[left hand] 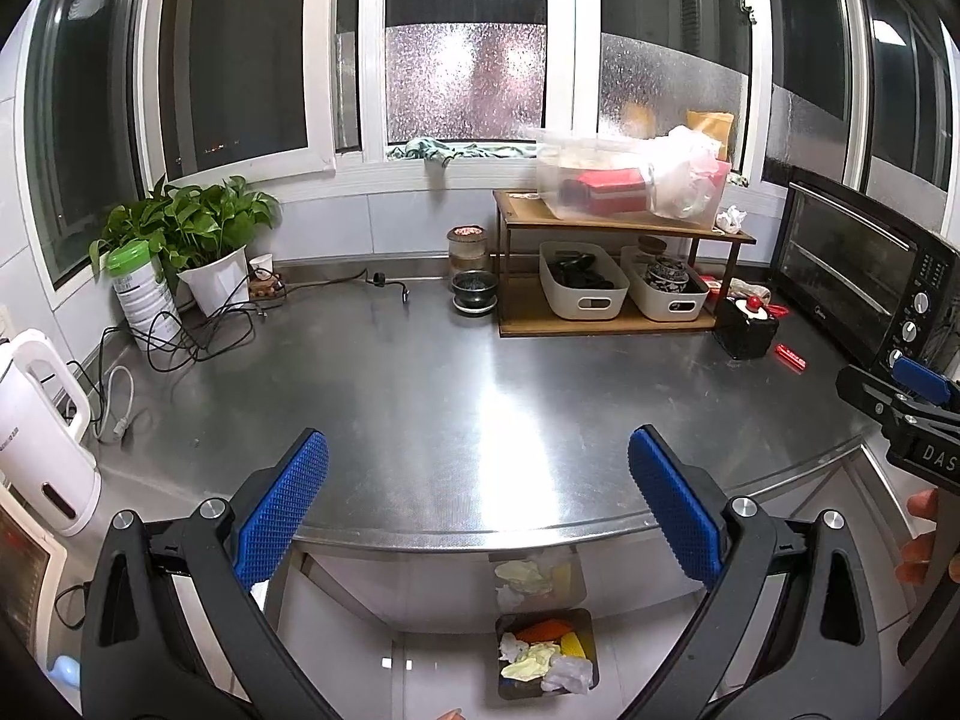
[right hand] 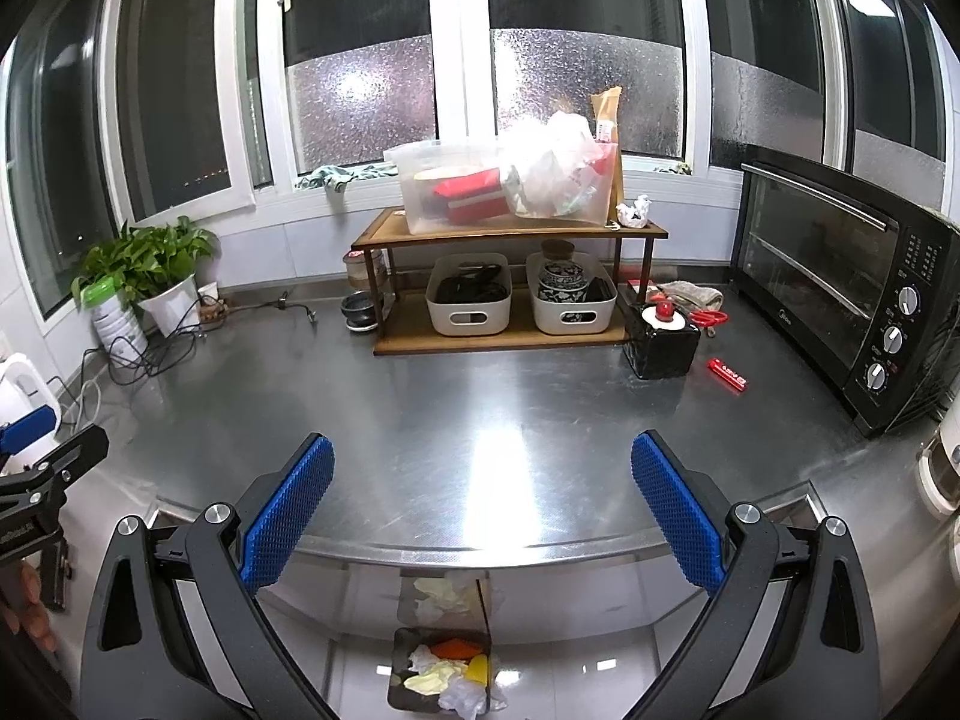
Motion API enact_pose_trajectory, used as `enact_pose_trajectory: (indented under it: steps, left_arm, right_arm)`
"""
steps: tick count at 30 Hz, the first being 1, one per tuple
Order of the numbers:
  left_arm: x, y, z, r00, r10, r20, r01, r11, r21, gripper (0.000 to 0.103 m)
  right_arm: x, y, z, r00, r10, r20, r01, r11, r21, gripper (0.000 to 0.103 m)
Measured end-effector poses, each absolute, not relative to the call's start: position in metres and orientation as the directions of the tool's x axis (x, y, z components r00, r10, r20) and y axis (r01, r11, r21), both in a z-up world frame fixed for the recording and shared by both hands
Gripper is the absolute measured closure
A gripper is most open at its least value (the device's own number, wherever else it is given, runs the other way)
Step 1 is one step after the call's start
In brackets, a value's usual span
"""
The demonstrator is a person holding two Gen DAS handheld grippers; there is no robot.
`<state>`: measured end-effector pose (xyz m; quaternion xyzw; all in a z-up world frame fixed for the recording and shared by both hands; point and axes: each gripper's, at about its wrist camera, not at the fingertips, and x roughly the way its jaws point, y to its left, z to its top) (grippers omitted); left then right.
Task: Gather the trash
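Both grippers hover over the front edge of a steel counter (left hand: 420, 396). My left gripper (left hand: 477, 510) is open, nothing between its blue pads. My right gripper (right hand: 483, 510) is open and empty too. On the floor below the counter edge stands a small bin (left hand: 585, 621) (right hand: 399, 642) holding crumpled white and yellowish paper with orange and yellow scraps. A crumpled white paper ball (left hand: 731, 219) (right hand: 635, 210) lies on top of the wooden shelf, at its right end. A small red packet (left hand: 790, 357) (right hand: 727, 374) lies on the counter in front of the oven.
A two-tier wooden shelf (right hand: 510, 288) carries a clear plastic box and two white baskets. A black toaster oven (right hand: 840, 288) stands at the right, a black box with a red knob (right hand: 660, 342) beside the shelf. Potted plant (left hand: 204, 240), canister, cables and white kettle (left hand: 36, 420) crowd the left.
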<state>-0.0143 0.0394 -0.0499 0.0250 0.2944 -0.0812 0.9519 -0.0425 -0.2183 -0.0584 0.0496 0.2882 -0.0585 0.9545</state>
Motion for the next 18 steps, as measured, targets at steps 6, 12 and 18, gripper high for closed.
enact_pose_trajectory:
  steps: [6,12,18]
  left_arm:
    - [-0.0165,0.0382,-0.0479,0.814,-0.139,-0.563,0.169,0.986,0.001,0.008]
    - [-0.0155,0.0378,-0.0466,0.814,-0.135,-0.564,0.165,0.986,0.001,0.008]
    - [-0.0154,0.036,-0.047,0.812,-0.14,-0.567,0.171,0.985,0.002,0.008]
  right_arm:
    - [-0.0429,-0.2173,-0.0564,0.83,-0.083,-0.552,0.141,0.988,0.063,0.003]
    - [-0.0416,-0.2157,-0.0563,0.831,-0.07,-0.551,0.131,0.989,0.071,0.003]
    - [-0.0404,-0.2174,-0.0568,0.831,-0.073,-0.552,0.134,0.988,0.071,0.003]
